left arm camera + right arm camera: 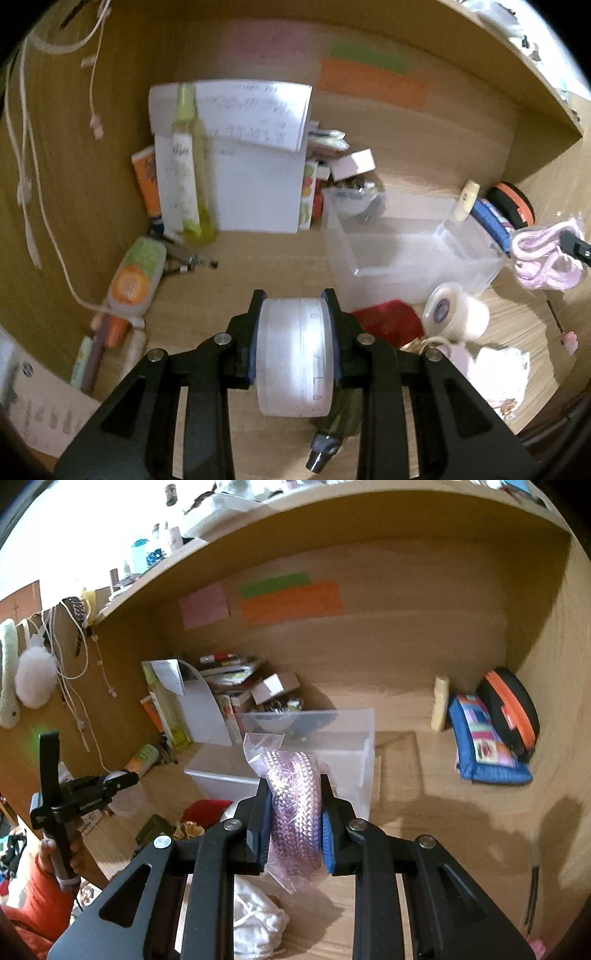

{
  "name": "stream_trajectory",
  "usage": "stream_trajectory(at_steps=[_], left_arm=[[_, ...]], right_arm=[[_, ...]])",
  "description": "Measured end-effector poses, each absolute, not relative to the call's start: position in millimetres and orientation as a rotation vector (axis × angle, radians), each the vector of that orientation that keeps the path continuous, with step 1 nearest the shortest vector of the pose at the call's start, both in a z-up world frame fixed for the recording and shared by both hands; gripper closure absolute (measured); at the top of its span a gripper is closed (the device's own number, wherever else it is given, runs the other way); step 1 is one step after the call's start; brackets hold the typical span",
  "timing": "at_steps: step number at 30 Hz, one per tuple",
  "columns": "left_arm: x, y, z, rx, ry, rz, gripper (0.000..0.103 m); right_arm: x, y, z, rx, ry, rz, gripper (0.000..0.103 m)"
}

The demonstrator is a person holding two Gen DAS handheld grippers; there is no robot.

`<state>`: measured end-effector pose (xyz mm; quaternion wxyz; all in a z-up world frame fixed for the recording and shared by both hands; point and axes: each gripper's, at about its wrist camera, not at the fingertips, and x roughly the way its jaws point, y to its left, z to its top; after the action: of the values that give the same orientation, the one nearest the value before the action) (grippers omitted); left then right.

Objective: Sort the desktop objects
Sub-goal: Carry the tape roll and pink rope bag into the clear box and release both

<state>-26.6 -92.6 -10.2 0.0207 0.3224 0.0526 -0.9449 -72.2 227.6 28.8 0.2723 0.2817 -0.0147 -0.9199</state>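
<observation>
The wooden desk holds a clear plastic box in the middle and a blue pouch at the right.

Both hand-held grippers — left, right — clamped, tilted downward.

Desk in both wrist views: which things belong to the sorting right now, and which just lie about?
In play: tape roll in left gripper; bagged pink cord in right gripper; clear bin.
Lying about: papers, blue pouch, red cloth, second tape roll.
</observation>
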Motion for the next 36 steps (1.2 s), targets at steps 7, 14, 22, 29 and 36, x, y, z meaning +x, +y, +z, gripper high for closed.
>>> stream_trajectory(at_steps=[7, 14, 22, 29, 36], left_arm=[[-42, -85, 21, 1.005, 0.163, -3.011, 0.074], [-73, -77, 48, 1.014, 0.137, -3.059, 0.074], [-120, -68, 44, 1.132, 0.208, -3.108, 0.074], [-162, -46, 28, 1.206, 0.135, -3.115, 0.074], [-200, -34, 5, 1.312, 0.125, -3.094, 0.074]], right_arm=[[-92, 222, 46, 0.719, -0.039, -2.459, 0.083], [-117, 213, 62, 0.683, -0.011, -2.453, 0.083], [-147, 199, 61, 0.692, 0.000, -2.417, 0.083], [-180, 185, 40, 0.764, 0.009, -2.388, 0.083], [-214, 176, 14, 0.849, 0.029, -2.368, 0.083]])
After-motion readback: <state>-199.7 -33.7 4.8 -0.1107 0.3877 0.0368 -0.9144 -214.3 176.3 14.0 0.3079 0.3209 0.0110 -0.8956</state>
